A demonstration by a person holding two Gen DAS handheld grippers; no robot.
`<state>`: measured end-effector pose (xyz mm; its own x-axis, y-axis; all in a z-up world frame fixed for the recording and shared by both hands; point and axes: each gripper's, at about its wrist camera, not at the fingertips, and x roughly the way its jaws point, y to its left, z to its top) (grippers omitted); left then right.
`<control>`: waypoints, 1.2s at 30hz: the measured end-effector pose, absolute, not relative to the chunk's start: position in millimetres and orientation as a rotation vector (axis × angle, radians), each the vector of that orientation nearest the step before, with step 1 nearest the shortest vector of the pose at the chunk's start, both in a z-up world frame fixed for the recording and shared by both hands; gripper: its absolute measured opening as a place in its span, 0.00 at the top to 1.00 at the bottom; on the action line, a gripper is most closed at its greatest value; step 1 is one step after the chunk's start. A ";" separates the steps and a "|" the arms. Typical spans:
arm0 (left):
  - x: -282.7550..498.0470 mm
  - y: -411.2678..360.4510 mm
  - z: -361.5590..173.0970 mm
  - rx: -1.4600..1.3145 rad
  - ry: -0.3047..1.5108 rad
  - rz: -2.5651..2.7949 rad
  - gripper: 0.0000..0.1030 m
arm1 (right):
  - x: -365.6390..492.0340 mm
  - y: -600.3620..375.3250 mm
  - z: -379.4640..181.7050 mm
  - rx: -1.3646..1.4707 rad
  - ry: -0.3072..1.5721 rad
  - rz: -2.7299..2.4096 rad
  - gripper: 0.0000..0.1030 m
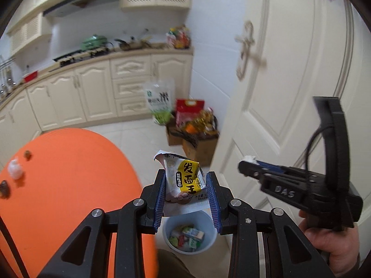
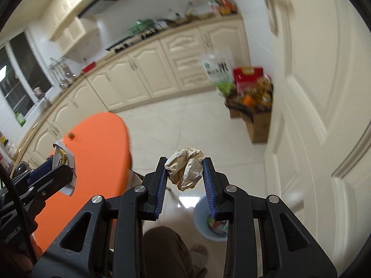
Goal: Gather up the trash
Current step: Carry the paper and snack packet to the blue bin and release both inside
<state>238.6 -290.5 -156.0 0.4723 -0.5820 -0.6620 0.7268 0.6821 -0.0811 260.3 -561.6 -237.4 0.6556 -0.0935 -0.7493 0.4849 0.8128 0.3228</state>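
Note:
My left gripper [image 1: 185, 180] is shut on a white and yellow snack wrapper [image 1: 185, 183], held in the air above a pale blue trash bin [image 1: 167, 229] that has several wrappers inside. My right gripper [image 2: 184, 171] is shut on a crumpled ball of beige paper [image 2: 185, 170]; the same bin [image 2: 201, 217] shows below it, partly hidden by the right finger. In the left wrist view the right gripper [image 1: 245, 164] appears at the right, held by a hand, with a white scrap of the paper at its tip. The left gripper [image 2: 58, 169] with its wrapper [image 2: 62, 157] shows at the left of the right wrist view.
An orange round table [image 1: 69, 185] stands at the left with a white crumpled scrap [image 1: 15, 169] and small dark bits on it. A cream door [image 1: 289, 81] stands at the right. Cardboard boxes of groceries [image 1: 194, 136] sit on the tiled floor by the cabinets. A person's knee is below.

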 end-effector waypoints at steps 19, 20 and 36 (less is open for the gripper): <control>337.4 -459.8 -263.7 0.414 1.029 -0.831 0.71 | 268.1 -637.7 -412.5 0.842 1.061 -0.353 0.72; 344.3 -473.6 -268.0 0.423 1.036 -0.826 0.71 | 269.9 -638.8 -415.4 0.847 1.068 -0.352 0.72; 370.6 -530.3 -295.3 0.501 1.091 -0.735 0.28 | 263.4 -657.9 -459.6 1.023 1.084 -0.390 0.16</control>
